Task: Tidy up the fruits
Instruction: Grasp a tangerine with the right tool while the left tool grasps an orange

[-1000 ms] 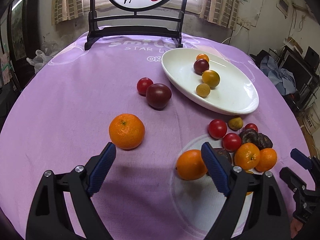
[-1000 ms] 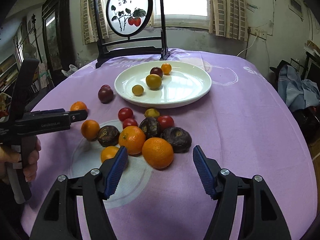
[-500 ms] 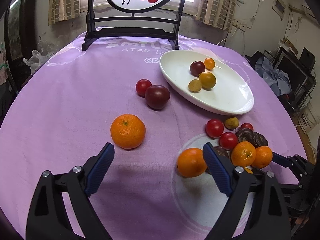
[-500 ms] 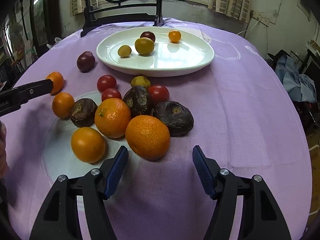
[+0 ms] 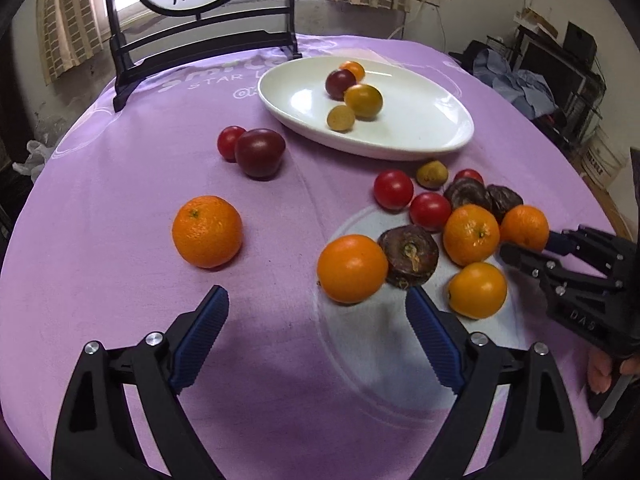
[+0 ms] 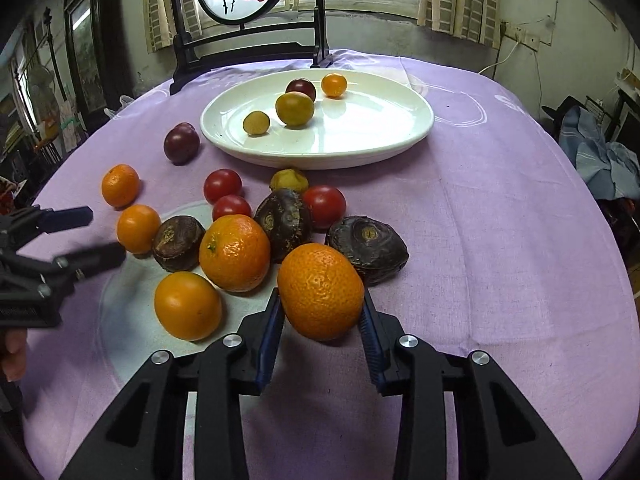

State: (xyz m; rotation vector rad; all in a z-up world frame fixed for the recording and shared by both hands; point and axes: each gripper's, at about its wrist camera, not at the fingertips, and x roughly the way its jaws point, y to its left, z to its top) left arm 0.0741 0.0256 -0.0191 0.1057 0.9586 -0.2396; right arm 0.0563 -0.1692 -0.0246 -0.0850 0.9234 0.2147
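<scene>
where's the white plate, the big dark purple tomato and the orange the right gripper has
white plate (image 6: 400, 136): right wrist view, bare near rim
dark purple tomato (image 5: 259, 153): left wrist view, centre of its skin
gripped orange (image 6: 320, 292): right wrist view, middle of its peel

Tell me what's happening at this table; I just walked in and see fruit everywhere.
A person is sorting fruit with two handheld grippers. The right gripper is shut on a mandarin at the near edge of the pile. The left gripper hangs open over the purple cloth, holding nothing. The white plate holds four small fruits.
</scene>
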